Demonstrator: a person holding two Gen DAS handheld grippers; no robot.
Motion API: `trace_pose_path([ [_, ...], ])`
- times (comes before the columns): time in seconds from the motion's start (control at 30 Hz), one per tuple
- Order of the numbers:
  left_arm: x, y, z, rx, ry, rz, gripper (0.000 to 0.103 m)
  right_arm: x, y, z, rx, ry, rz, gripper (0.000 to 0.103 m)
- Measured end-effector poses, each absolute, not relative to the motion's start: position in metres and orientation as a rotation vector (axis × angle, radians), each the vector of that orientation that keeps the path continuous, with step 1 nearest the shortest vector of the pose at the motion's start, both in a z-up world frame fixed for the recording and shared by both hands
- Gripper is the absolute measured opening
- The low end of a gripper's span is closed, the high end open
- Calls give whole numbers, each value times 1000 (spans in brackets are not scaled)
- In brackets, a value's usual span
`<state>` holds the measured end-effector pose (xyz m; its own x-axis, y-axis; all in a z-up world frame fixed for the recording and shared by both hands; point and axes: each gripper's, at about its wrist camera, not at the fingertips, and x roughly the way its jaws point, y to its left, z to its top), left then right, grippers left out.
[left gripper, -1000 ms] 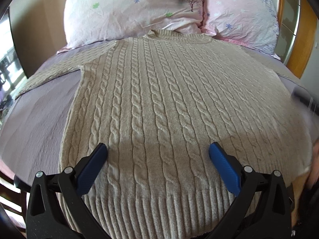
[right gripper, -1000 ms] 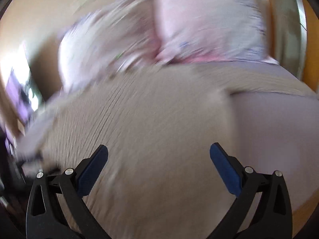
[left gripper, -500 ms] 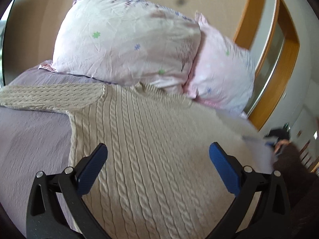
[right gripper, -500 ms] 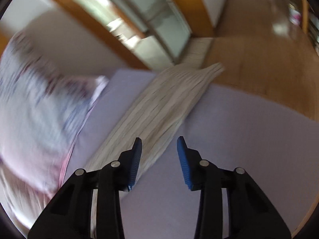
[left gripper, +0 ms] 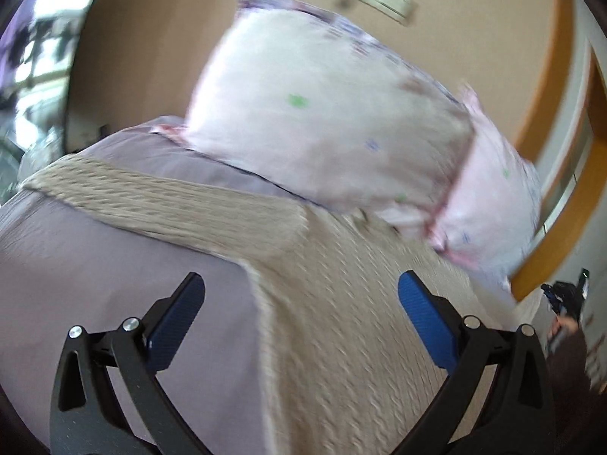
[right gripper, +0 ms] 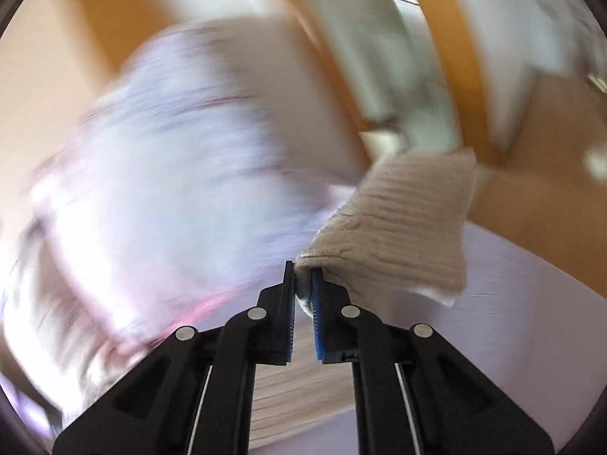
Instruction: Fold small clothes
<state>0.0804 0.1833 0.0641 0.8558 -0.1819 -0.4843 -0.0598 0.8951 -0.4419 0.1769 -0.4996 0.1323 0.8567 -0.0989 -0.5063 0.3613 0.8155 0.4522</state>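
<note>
A beige cable-knit sweater (left gripper: pixel 341 326) lies flat on a lilac bedsheet (left gripper: pixel 95 273), its left sleeve (left gripper: pixel 159 201) stretched out to the left. My left gripper (left gripper: pixel 299 303) is open and empty, hovering above the sweater's left armpit. My right gripper (right gripper: pixel 302 284) is shut on the right sleeve's ribbed cuff end (right gripper: pixel 398 220) and holds it lifted off the bed; the view is motion-blurred.
Two pale pink pillows (left gripper: pixel 322 113) lean against the wall behind the sweater; one shows blurred in the right wrist view (right gripper: pixel 170 170). A wooden door frame (left gripper: pixel 546 204) stands at the right. The lilac sheet (right gripper: pixel 512 303) lies under the right gripper.
My right gripper closed on the right sleeve's cuff and lifted it. My left gripper moved left and up the sweater, from the hem toward the left armpit.
</note>
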Motion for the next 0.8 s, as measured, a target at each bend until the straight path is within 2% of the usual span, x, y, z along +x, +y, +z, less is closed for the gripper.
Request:
trace_pose_path([
  [0.1,86,224,57,-582,557,30,101,194,-392,169,431,444,-1,9],
  [0.2,93,253,47,-664,581,84,101,203,-283,178,342,456,265,9],
  [0.3,102,276,38,-719,607,156,100,220,-175,149,241,654,521,11],
  [0.37,106,291,32,-757,619,186,92,222,-139,134,205,748,612,12],
  [0.43,111,309,24,-822,641,210,87,206,-133,133,203,723,636,30],
  [0.47,111,317,20,-853,646,221,85,205,-139,136,206,704,626,52],
  [0.5,112,328,15,-890,652,239,84,203,-153,140,214,673,595,66],
  [0.7,126,369,7,-1000,634,320,72,182,-231,143,256,640,455,67],
  [0.8,132,396,4,-1062,610,369,59,172,-252,133,288,651,421,67],
])
